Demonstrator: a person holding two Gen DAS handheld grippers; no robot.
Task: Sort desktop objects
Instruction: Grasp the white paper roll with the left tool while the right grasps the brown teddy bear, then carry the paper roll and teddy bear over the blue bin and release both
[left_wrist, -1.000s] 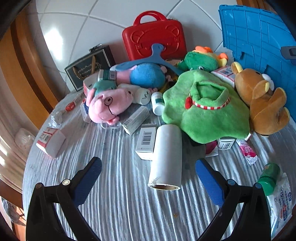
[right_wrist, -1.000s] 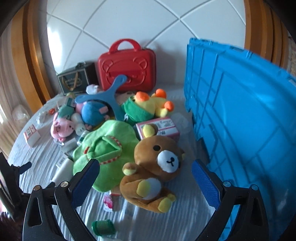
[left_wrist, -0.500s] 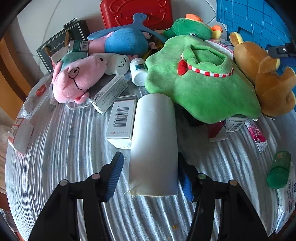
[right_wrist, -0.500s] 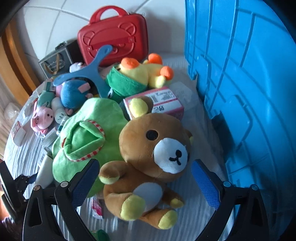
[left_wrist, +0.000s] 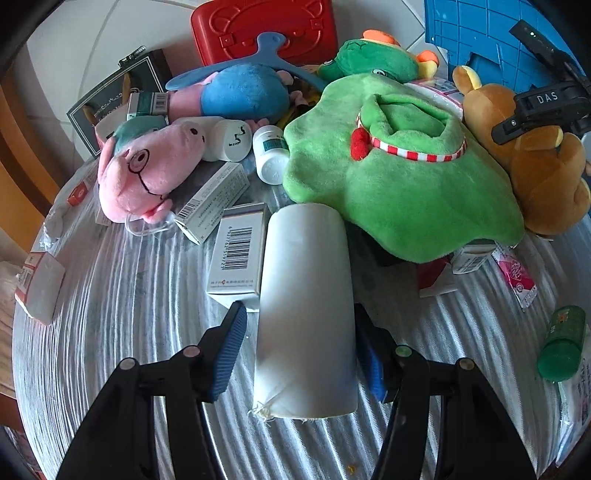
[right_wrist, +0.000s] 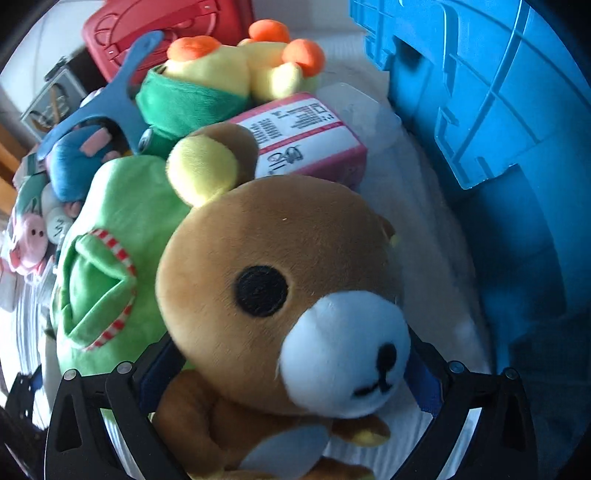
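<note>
The left gripper (left_wrist: 301, 345) has its jaws narrowed around the white roll (left_wrist: 306, 314), which lies near the table's front edge, long axis running straight out between the fingers. The right gripper (right_wrist: 291, 373) straddles the bear's (right_wrist: 280, 280) head by the blue bin (right_wrist: 498, 129); jaws wide, pads mostly hidden

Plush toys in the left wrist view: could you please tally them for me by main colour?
Pink: 1, the pig
Blue: 1, the blue plush
Green: 2, the flat green plush and the green toy with orange tufts
Brown: 1, the bear
Total: 5
</note>
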